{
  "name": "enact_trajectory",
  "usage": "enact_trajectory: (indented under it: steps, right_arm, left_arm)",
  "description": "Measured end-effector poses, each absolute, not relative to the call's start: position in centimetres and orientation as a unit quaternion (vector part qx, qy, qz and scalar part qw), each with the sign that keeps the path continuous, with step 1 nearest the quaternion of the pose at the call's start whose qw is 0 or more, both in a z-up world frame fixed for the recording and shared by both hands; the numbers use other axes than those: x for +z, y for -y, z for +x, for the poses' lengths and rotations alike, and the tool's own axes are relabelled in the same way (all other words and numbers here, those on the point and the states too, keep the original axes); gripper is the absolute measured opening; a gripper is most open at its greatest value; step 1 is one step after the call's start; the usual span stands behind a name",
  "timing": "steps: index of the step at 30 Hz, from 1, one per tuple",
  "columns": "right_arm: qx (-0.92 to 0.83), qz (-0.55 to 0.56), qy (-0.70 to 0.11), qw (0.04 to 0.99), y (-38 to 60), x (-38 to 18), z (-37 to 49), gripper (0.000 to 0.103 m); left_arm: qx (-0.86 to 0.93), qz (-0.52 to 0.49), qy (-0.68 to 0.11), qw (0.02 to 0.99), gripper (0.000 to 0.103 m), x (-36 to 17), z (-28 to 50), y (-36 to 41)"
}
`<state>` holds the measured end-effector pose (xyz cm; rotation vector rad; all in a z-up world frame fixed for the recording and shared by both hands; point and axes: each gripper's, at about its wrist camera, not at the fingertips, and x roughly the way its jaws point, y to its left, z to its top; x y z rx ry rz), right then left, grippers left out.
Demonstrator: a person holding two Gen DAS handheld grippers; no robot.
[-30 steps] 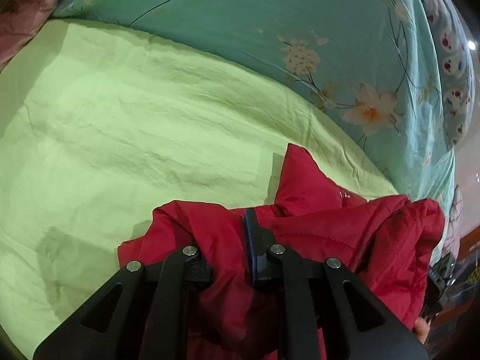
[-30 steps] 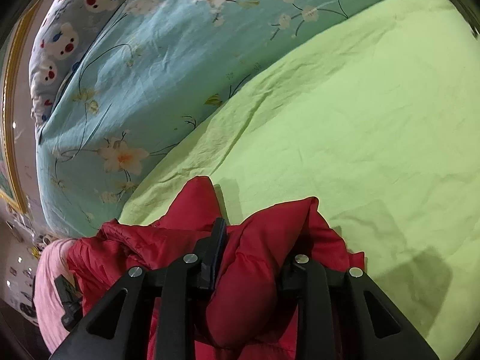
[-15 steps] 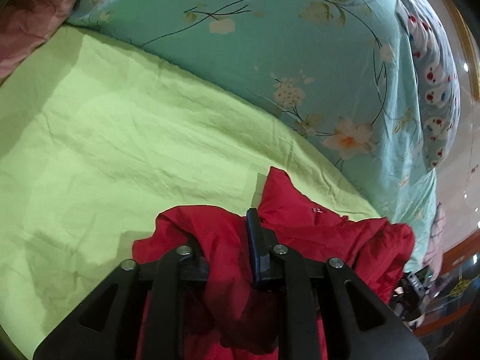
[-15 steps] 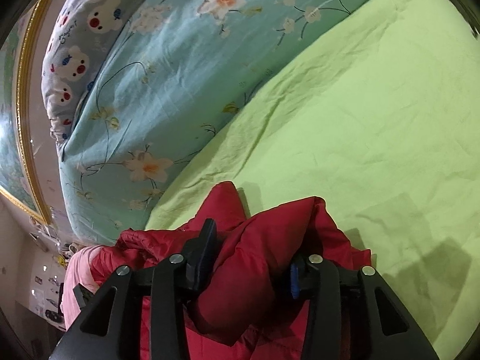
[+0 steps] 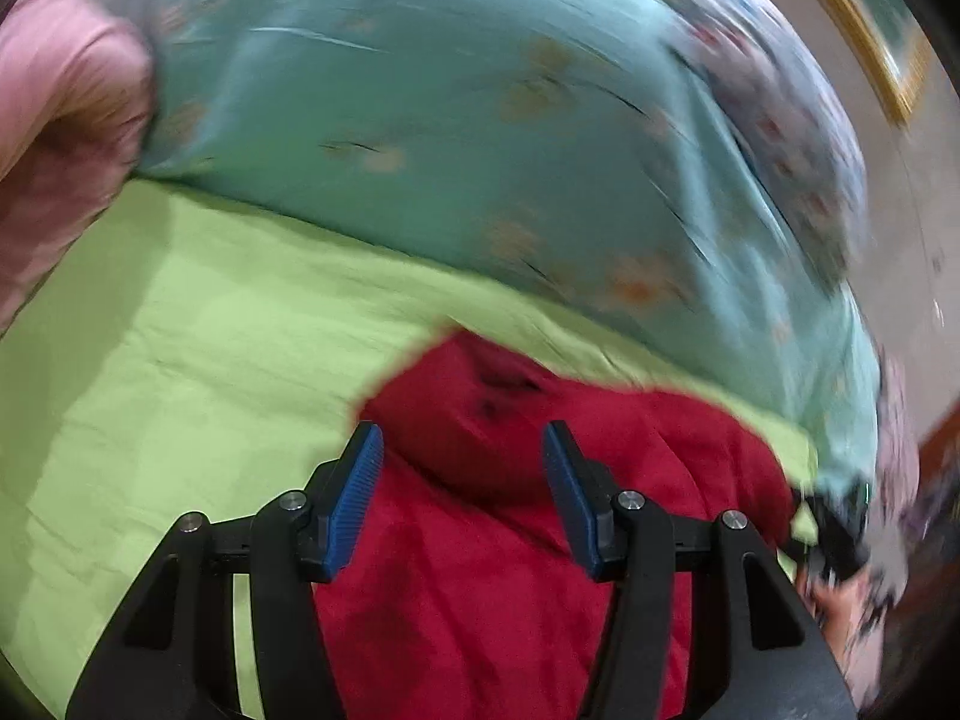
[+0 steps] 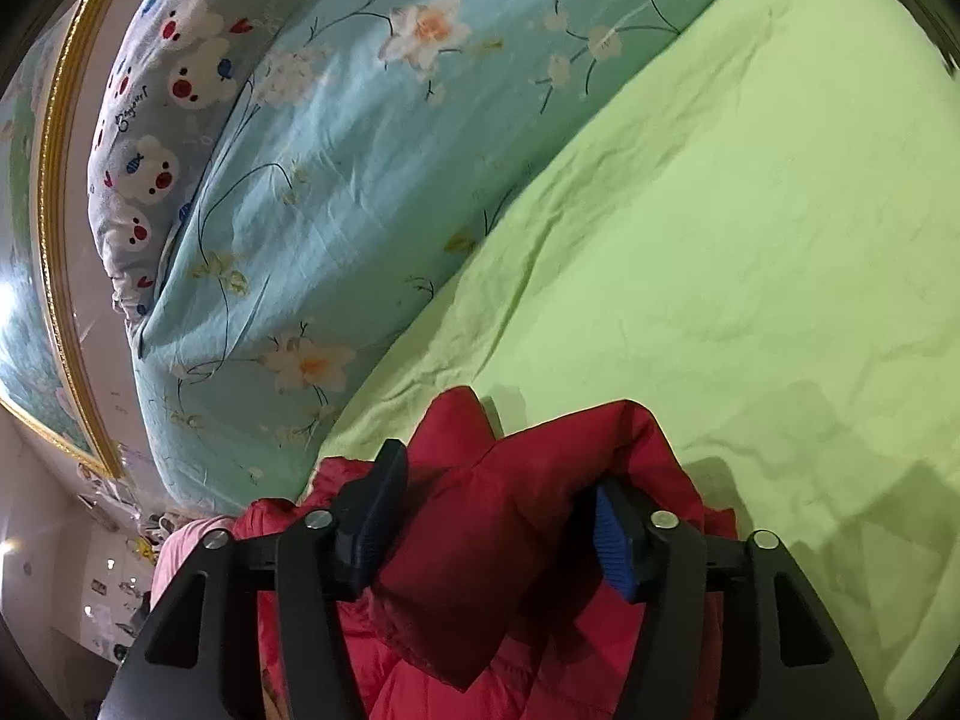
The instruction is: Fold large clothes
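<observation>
A red padded jacket (image 5: 540,480) lies bunched on the lime green sheet (image 5: 180,372), near the sheet's edge by the quilt. My left gripper (image 5: 462,456) is open just above it, blue pads apart, holding nothing; this view is motion-blurred. In the right wrist view the same red jacket (image 6: 516,516) bulges up between the blue pads of my right gripper (image 6: 498,480). Its jaws stand wide apart with a thick fold of jacket loosely between them, so it reads as open.
A turquoise floral quilt (image 6: 336,180) is heaped along the far side of the sheet, with a bear-print pillow (image 6: 162,96) behind it. A pink pillow (image 5: 54,138) lies at the left. A gold-framed picture (image 6: 54,240) hangs on the wall.
Both grippers were shut on the jacket. The left has opened, let go and swung quickly; the jacket has dropped onto the sheet. The right jaws have spread apart around their fold.
</observation>
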<state>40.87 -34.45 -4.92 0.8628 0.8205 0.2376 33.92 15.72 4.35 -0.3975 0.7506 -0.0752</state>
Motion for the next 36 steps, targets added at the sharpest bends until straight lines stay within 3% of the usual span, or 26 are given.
enact_trajectory:
  steps: [7,17,24,32,36]
  right_arm:
    - [0.091,0.376,-0.373,0.843,35.1,-3.0,40.0,0.069]
    - [0.141,0.189,-0.349,0.907,28.7,2.5,33.5,0.070]
    - [0.173,0.002,-0.383,0.907,19.8,-0.4,31.0,0.070]
    - [0.118,-0.049,-0.431,0.893,18.6,-3.9,35.5,0.068]
    - [0.096,-0.056,-0.447,0.888,18.8,-5.1,37.4,0.074]
  left_arm:
    - [-0.121,-0.152,-0.390,0.900,0.054,2.7,32.1,-8.1]
    - [-0.172,-0.054,-0.393,0.902,0.054,1.7,29.5,-1.0]
    - [-0.158,0.010,-0.420,0.894,0.054,-0.1,31.5,0.5]
    - [-0.096,0.022,-0.456,0.884,0.059,-3.9,36.1,-1.0]
    - [-0.077,0.005,-0.458,0.886,0.061,-4.5,37.6,-2.2]
